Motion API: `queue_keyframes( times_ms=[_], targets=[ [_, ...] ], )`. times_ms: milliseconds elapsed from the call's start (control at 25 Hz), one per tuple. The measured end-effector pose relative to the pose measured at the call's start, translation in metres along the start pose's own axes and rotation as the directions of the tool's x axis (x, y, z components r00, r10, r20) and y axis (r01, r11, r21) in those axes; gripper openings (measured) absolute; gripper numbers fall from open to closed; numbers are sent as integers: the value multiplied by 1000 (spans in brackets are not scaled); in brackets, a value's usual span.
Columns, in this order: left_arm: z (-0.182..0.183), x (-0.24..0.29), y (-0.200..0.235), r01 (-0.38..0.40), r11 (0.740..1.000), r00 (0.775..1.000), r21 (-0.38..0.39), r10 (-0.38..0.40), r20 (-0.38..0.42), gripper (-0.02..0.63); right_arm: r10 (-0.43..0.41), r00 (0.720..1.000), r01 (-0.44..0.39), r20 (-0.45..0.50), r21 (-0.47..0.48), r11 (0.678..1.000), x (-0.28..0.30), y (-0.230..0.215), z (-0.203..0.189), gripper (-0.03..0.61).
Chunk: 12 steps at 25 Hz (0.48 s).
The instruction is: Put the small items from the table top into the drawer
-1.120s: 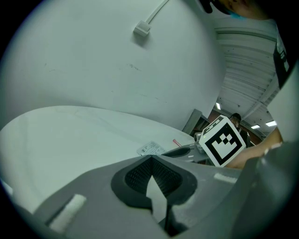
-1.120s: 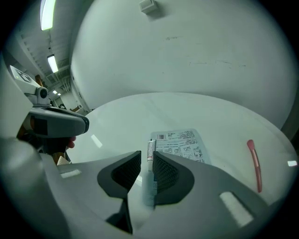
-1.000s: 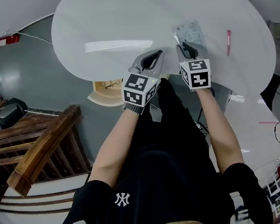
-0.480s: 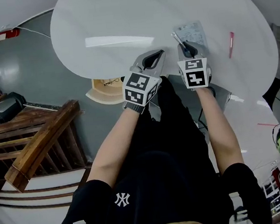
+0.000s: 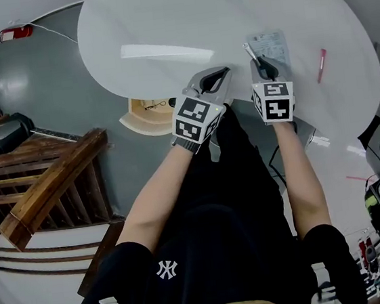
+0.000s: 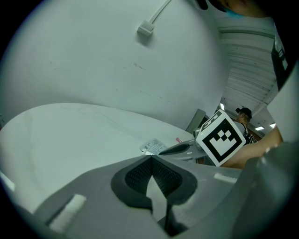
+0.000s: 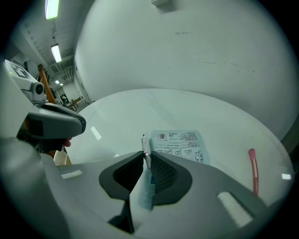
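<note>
A flat white printed packet (image 5: 270,47) lies on the worktop (image 5: 161,21). At the packet's left edge a slim white tube (image 7: 146,145) pokes up, tilted, from the right gripper (image 7: 145,163), whose fingers (image 7: 163,175) have just been closing on it. A pink stick (image 5: 321,65) lies well right of the packet. The pale drawer (image 5: 139,123) stands open, far to the packet's left.

Partly hidden tube (image 7: 145,142)
Pads of the right tool (image 7: 145,161) cover its lower end; print on the packet (image 7: 180,144) beyond is too small to read.
</note>
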<state>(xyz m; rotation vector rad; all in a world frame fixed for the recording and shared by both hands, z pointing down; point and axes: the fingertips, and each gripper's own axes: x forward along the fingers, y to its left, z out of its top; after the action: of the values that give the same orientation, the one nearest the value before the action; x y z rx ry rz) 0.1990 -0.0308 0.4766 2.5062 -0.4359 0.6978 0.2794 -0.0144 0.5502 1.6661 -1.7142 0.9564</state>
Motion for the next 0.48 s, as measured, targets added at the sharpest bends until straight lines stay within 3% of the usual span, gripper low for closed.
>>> queue_keyframes(
  times_ms=[480],
  targets=[
    [-3,-35,0,-9,1000,998,12,8,57,0,15,995,-22,96,82,996,-26,33,18,74]
  ],
)
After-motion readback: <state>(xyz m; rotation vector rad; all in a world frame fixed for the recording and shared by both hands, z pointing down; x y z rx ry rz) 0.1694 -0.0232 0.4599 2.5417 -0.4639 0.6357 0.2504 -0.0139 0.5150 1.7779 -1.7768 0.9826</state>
